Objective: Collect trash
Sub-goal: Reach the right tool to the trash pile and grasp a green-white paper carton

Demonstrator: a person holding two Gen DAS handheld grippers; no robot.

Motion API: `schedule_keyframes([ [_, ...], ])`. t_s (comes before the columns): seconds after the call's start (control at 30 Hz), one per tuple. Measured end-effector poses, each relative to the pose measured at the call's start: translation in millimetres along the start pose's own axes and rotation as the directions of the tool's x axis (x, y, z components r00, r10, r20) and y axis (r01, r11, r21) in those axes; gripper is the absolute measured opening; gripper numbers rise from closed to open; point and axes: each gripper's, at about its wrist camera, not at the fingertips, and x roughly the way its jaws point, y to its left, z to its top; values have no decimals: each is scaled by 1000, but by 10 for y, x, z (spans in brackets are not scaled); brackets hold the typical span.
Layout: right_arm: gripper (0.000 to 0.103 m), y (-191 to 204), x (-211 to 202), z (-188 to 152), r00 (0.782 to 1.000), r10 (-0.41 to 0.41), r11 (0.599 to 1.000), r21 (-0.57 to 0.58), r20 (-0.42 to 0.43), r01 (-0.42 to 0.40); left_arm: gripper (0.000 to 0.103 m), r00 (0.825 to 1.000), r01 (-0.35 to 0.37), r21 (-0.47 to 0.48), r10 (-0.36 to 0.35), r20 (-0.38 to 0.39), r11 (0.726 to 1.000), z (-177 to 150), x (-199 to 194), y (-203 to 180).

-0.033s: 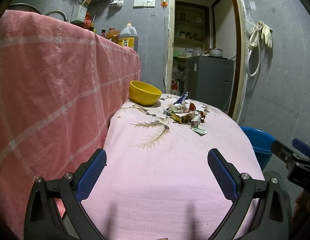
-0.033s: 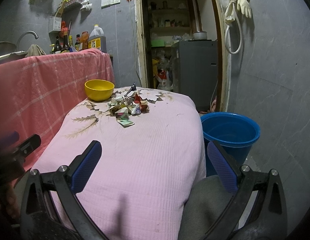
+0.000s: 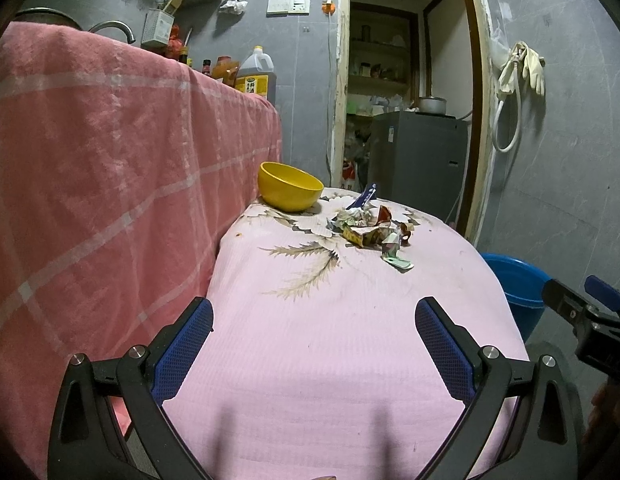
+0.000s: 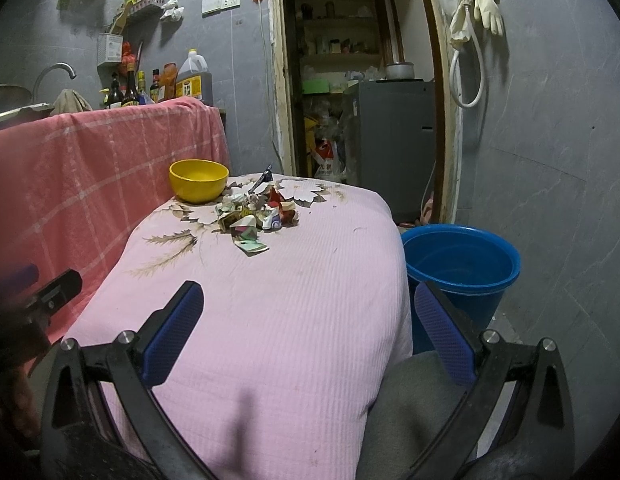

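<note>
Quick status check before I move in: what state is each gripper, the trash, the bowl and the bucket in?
Left gripper: open, holding nothing.
Right gripper: open, holding nothing.
Pile of crumpled wrappers: uncollected on the pink tablecloth.
Yellow bowl: upright, looks empty.
Blue plastic bucket: upright, no trash visible inside.

A pile of crumpled paper and wrapper trash (image 4: 256, 216) lay on the far part of the pink-clothed table (image 4: 278, 320), just right of a yellow plastic bowl (image 4: 198, 180). A pink checked cloth-draped counter (image 3: 110, 168) stood along the table's left side. A blue plastic bucket (image 4: 462, 264) sat on the floor right of the table, before the doorway.
</note>
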Motion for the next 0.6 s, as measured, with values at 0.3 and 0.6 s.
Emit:
schedule_keyframes([
  [0.3,103,-42,80,216,999,41,999,-20,29,-40,99,1000,-8,-12,9,28,1000,238,153,-29],
  [0.6,103,-116,310,595,993,50,997,-61,105,-44,99,995,8,6,-9,96,1000,630,419,-98],
])
